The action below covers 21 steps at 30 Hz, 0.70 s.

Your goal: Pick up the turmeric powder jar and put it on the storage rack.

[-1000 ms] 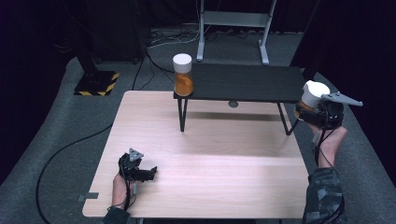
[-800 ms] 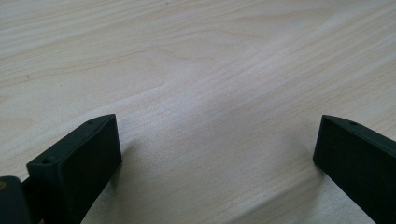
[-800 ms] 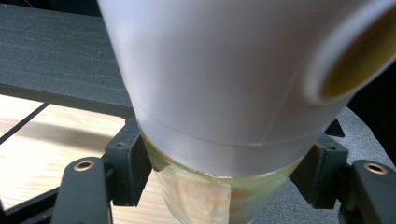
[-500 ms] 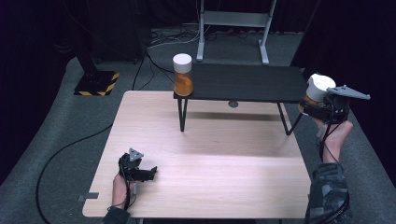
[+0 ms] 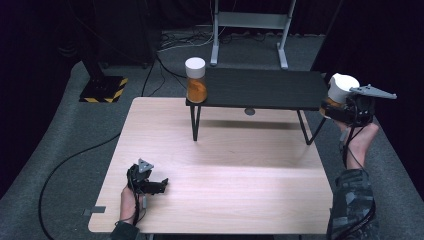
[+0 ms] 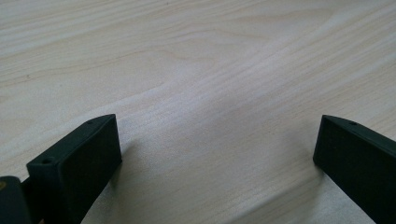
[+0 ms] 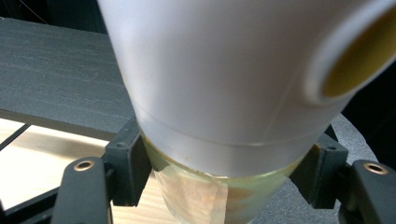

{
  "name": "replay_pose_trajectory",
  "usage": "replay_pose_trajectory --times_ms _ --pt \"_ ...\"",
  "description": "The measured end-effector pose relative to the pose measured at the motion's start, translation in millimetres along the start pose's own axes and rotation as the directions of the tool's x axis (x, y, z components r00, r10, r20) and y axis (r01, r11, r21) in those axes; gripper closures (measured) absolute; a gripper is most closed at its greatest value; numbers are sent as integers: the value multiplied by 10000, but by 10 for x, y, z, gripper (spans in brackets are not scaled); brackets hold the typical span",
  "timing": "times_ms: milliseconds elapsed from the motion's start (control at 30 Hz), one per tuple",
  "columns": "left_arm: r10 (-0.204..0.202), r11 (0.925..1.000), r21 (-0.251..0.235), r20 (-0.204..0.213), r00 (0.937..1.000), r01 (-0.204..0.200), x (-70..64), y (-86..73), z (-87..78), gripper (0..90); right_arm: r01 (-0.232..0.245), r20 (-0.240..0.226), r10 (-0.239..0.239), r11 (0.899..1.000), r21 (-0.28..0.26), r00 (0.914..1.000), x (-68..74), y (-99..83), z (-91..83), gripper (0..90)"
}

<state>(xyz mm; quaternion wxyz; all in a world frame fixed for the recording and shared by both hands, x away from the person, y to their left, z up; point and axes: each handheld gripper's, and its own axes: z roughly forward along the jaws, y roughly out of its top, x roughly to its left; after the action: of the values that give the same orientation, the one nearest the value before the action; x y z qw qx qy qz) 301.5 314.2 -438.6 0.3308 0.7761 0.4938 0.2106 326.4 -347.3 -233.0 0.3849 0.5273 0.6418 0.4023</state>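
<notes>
while the right hand works at the far right, the left side sits idle; entries run left to right.

left gripper (image 5: pixel 159 185): rests low on the light wooden table (image 5: pixel 240 195), near-left corner; jaws wide apart, bare wood between them in the left gripper view.
first jar (image 5: pixel 195 80): clear jar, white lid, orange contents; stands upright on the left end of the black raised shelf (image 5: pixel 265 87).
second jar (image 5: pixel 340 95): same kind, white lid, yellowish contents visible through the wall; held in the air just off the shelf's right end, past the table edge, tilted.
right gripper (image 7: pixel 224 172): jaws clamped on the second jar's clear body just below the lid, one pad (image 7: pixel 128 158) on each side.
handling (judgement): rigid and smooth-walled, likely slippery; probably light to moderate with its fill. whether glass or plastic, cannot tell, so treat as breakable. best hold is on the straight body under the lid, as now; the lid itself could slip or turn.
counts: jars 2; shelves 1; tables 1; grippers 2.
</notes>
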Motion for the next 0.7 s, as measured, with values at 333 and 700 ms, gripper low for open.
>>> replay_pose_trajectory --times_ms 333,700 --pt "0 10000 0 2 10000 0 0 0 0 2 75 -23 -75 10000 -54 10000 5 134 21 297" --pt "-6 10000 -2 0 10000 6 -1 -1 0 2 94 -211 -97 9999 -123 9997 25 248 89 297"
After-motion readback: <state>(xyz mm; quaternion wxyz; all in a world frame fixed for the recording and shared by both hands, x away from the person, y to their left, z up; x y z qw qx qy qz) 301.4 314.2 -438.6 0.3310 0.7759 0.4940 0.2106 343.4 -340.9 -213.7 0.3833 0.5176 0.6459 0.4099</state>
